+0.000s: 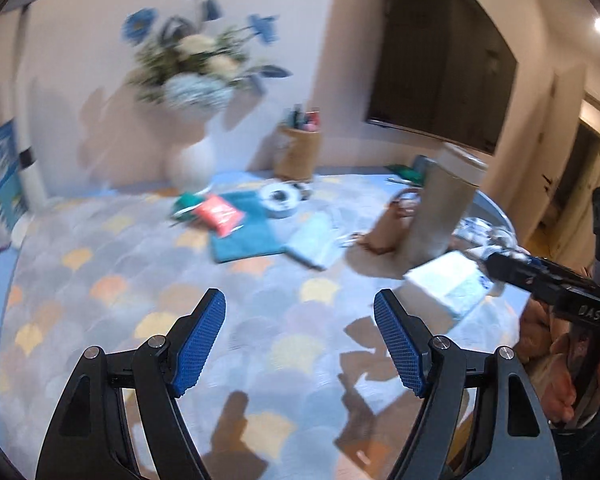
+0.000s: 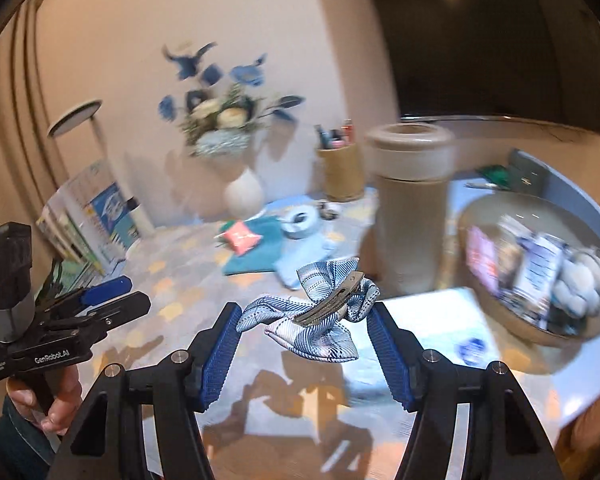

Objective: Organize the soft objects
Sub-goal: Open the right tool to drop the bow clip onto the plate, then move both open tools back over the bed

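Observation:
In the right wrist view my right gripper (image 2: 306,314) is shut on a blue-and-white plaid fabric bow (image 2: 312,320) with a metal hair clip; the bow spans the gap between the blue pads and hangs above the table. My left gripper (image 1: 300,312) is open and empty above the patterned tablecloth (image 1: 140,300). It also shows at the left of the right wrist view (image 2: 100,292). A teal cloth (image 1: 244,232) with an orange packet (image 1: 218,210) on it and a pale blue cloth (image 1: 312,240) lie at the far middle of the table.
A tall beige canister (image 2: 410,200) stands mid-right. A bowl (image 2: 496,300) with several soft items sits at the right. A white tissue pack (image 1: 448,284) lies near it. A flower vase (image 1: 192,160), a pen holder (image 1: 298,152) and a tape roll (image 1: 280,200) stand at the back.

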`<state>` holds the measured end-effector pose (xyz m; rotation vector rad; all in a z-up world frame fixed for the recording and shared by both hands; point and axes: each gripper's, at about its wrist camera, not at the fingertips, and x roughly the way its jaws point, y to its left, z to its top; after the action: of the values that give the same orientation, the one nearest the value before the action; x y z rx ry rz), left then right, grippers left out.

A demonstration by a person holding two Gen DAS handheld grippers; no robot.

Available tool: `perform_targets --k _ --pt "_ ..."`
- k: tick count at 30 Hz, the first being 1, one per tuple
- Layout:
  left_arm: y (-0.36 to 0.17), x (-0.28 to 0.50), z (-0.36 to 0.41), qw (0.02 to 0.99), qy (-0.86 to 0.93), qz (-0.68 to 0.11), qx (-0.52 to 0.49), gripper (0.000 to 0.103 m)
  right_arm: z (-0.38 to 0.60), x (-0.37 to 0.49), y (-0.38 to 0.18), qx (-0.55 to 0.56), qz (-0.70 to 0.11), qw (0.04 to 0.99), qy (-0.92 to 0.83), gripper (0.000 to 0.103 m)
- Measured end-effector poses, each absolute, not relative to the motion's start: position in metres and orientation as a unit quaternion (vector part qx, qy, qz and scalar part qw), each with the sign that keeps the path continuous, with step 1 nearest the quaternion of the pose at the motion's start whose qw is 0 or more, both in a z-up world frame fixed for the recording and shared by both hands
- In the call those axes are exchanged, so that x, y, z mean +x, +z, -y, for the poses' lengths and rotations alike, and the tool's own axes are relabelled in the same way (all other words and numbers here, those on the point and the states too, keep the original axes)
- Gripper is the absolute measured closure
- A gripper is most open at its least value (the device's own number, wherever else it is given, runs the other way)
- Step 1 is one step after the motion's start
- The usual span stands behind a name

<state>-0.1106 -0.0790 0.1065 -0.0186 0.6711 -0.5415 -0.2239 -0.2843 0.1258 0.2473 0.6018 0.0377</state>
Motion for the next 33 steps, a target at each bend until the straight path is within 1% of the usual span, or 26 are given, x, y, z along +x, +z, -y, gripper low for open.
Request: perform_targets --k 6,13,18,20,21,22,25,27,30,31,33 --pt "0.102 -0.101 0.061 0.911 -0.256 -0.324 -0.016 0.028 0.277 -0.225 0.134 0.127 -0.274 0.953 0.015 0.040" --pt "0.094 -0.086 0.071 0.907 -0.258 -0.333 -0.025 0.028 0.358 -0.254 0.161 0.118 -0.252 0.954 -0.108 0.039" --pt "0.090 -0.080 0.080 0.907 -0.250 -0.337 -0.031 0.028 0.441 -0.216 0.172 0.119 -0.296 0.929 -0.185 0.039" --pt "0.090 -0.077 0.081 0.906 -0.248 -0.341 -0.032 0.028 0.471 -0.191 0.169 0.134 -0.320 0.917 -0.195 0.036" --pt "0.090 -0.075 0.081 0.906 -0.245 -0.343 -0.032 0.027 0.487 -0.173 0.163 0.150 -0.343 0.909 -0.182 0.033" --pt "0.090 -0.073 0.081 0.906 -0.244 -0.345 -0.034 0.028 0.501 -0.159 0.154 0.174 -0.379 0.894 -0.163 0.024" --pt "0.088 -0.069 0.079 0.906 -0.242 -0.345 -0.038 0.027 0.527 -0.152 0.125 0.233 -0.471 0.832 -0.179 0.023" --pt "0.084 -0.066 0.078 0.905 -0.241 -0.349 -0.036 0.028 0.529 -0.170 0.123 0.244 -0.465 0.830 -0.186 0.023" --pt "0.076 -0.061 0.077 0.901 -0.236 -0.363 -0.025 0.028 0.509 -0.209 0.138 0.256 -0.422 0.853 -0.172 0.023" --pt "0.074 -0.060 0.074 0.900 -0.232 -0.368 -0.025 0.028 0.491 -0.220 0.147 0.244 -0.405 0.868 -0.151 0.022" --pt "0.069 -0.055 0.066 0.898 -0.220 -0.381 -0.029 0.028 0.455 -0.229 0.153 0.223 -0.398 0.883 -0.108 0.017"
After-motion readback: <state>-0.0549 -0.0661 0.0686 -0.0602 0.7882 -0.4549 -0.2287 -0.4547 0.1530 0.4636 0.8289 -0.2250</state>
